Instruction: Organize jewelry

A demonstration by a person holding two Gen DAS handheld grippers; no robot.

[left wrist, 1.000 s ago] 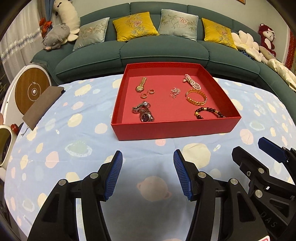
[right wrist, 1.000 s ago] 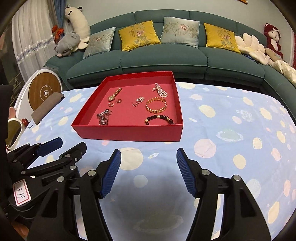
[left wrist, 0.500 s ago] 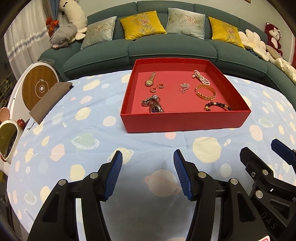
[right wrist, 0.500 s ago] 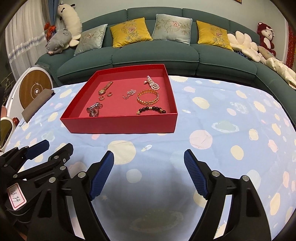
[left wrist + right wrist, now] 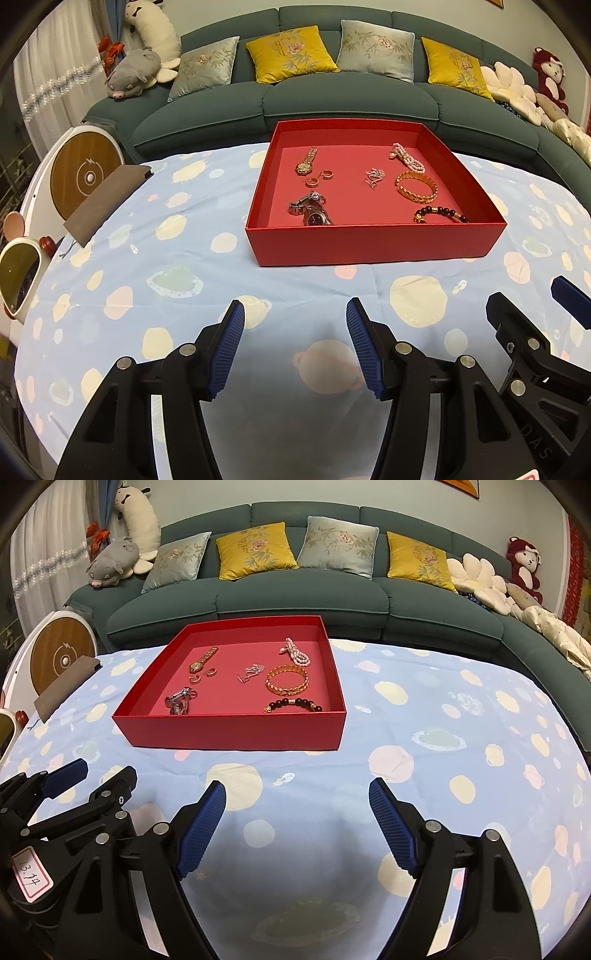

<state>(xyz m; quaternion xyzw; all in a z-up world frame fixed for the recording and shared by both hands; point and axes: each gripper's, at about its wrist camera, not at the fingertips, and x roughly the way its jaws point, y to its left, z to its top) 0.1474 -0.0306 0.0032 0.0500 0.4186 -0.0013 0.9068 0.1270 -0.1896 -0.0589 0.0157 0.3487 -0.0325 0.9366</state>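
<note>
Both tongs hang low over the spotted tablecloth (image 5: 424, 701), side by side and well short of the work: the left gripper (image 5: 295, 341) has its blue pads spread with nothing between them, and the right gripper (image 5: 297, 821) is spread wider still, likewise empty. Ahead of both, beyond the fingertips and apart from them, stands the red tray (image 5: 373, 242); it lies slightly right of the left gripper's axis and left of the right gripper's axis. All visible jewelry already rests inside this tray, none on the cloth, so collection appears complete; the pieces lie loosely by kind, and whether further sorting is intended cannot be told. Count, far side to near side as seen from the tongs: one gold watch (image 5: 306, 164) at the far left; two small rings (image 5: 319, 178) just nearer than it; one silver watch (image 5: 310, 212), lying in a heap with what may be another piece, at the near left, closest to the left gripper; one small silver trinket (image 5: 375, 176) at centre; one pink bead strand (image 5: 406, 157) at the far right; one gold bangle (image 5: 287, 681) nearer than that; one dark bead bracelet (image 5: 293, 704) at the near right, just behind the tray's front wall. Seven or eight pieces in all, one tray, and neither gripper touching any of them.
</note>
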